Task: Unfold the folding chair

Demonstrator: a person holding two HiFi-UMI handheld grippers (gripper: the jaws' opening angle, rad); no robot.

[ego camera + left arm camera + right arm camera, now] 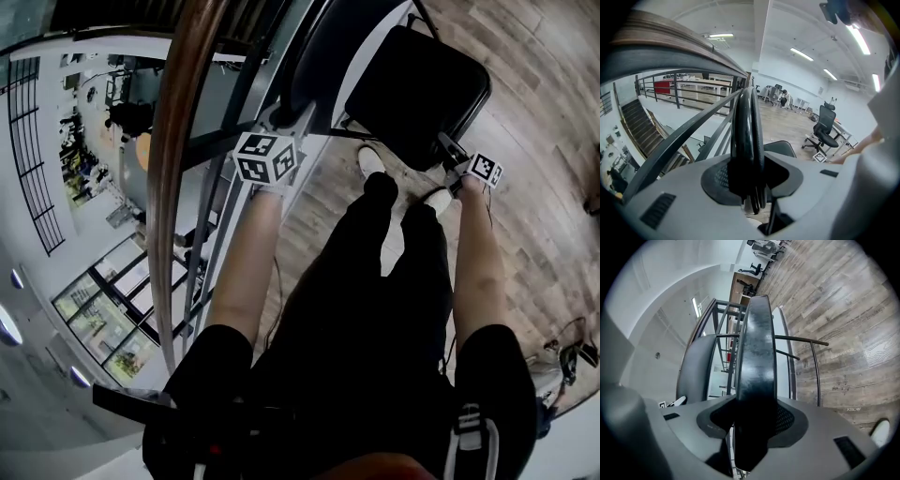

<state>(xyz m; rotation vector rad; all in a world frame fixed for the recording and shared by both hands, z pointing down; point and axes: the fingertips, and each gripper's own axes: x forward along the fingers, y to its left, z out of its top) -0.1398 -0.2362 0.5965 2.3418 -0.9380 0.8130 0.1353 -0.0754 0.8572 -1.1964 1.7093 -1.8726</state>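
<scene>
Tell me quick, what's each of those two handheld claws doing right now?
Left gripper: closed on the edge of the folding chair's black padded backrest.
Right gripper: closed on the edge of the chair's black padded seat.

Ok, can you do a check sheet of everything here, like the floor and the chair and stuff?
Surface: wooden plank floor; no table seen.
Job's things: black folding chair, its seat swung out from the backrest.
Clutter: nothing seen near the chair.
Grippers: left gripper shut on the backrest; right gripper shut on the seat's edge.
Cables: dark wires on the floor at the far right.
Surroundings: railing with a wooden handrail, stairs beyond it, office chair farther off.
</scene>
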